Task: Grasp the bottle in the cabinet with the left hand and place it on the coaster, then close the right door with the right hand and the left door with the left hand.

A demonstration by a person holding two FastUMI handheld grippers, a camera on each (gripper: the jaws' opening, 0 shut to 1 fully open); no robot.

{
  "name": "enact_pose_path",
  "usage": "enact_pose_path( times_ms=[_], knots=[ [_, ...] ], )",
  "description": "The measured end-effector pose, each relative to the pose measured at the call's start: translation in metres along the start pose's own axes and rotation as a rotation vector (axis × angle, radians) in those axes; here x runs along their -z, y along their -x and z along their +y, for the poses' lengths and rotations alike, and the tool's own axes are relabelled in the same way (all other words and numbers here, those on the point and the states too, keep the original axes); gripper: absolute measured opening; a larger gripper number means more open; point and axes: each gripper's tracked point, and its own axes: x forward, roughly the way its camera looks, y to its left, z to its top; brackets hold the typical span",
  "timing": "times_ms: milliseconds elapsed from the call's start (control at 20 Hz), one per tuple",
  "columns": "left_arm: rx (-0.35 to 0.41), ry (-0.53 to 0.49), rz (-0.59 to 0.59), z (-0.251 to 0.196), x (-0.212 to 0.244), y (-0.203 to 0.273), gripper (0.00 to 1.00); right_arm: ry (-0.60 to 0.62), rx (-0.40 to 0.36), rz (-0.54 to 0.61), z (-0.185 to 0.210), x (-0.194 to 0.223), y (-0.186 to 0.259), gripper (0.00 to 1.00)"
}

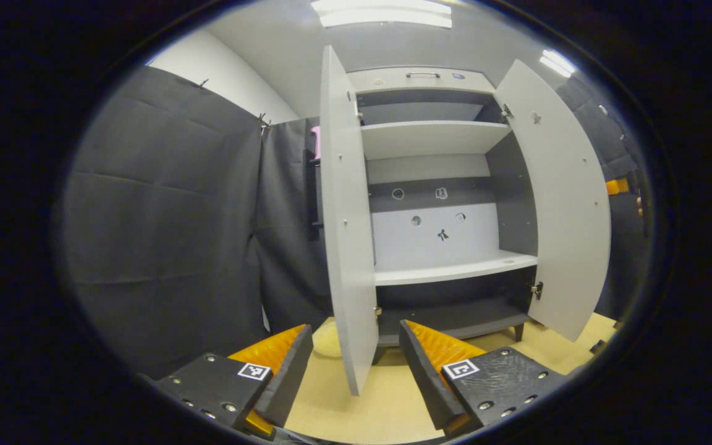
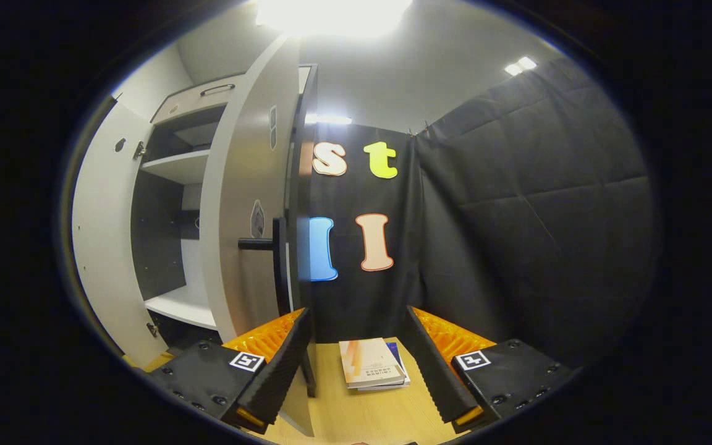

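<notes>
The white cabinet stands on the wooden table with both doors swung open. Its left door comes edge-on toward me, and its lower corner hangs between the fingers of my open left gripper. The right door is spread wide on the right. A pale round coaster lies on the table left of the left door, partly hidden by it. In the right gripper view the right door shows its outer face and dark bar handle. My right gripper is open, just right of that door's edge.
Two stacked books lie on the table between the right gripper's fingers. Black cloth walls close in on the left of the cabinet, and on its right. The left door shows far left in the right gripper view.
</notes>
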Motion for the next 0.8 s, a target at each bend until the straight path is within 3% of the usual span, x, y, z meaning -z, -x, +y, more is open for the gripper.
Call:
enact_pose_path(
  times_ms=[350, 450, 500, 550, 600, 800],
  knots=[
    [-0.009, 0.007, -0.005, 0.038, 0.003, -0.012, 0.86, 0.003, 0.04, 0.012, 0.006, -0.001, 0.003, 0.92],
    [-0.003, 0.018, -0.005, 0.045, 0.005, -0.016, 0.85, 0.006, 0.047, 0.013, 0.009, -0.002, 0.005, 0.96],
    [0.001, 0.022, -0.005, 0.047, 0.007, -0.018, 0.86, 0.001, 0.045, 0.016, 0.012, -0.002, 0.005, 0.92],
    [0.003, 0.023, -0.004, 0.048, 0.008, -0.02, 0.85, -0.005, 0.042, 0.019, 0.015, -0.002, 0.006, 0.96],
    [0.005, 0.022, -0.003, 0.051, 0.009, -0.021, 0.87, -0.006, 0.038, 0.02, 0.019, -0.002, 0.007, 0.92],
    [0.013, 0.03, 0.005, 0.057, 0.017, -0.029, 0.87, 0.003, 0.011, 0.021, 0.035, -0.001, 0.013, 0.96]
  ],
)
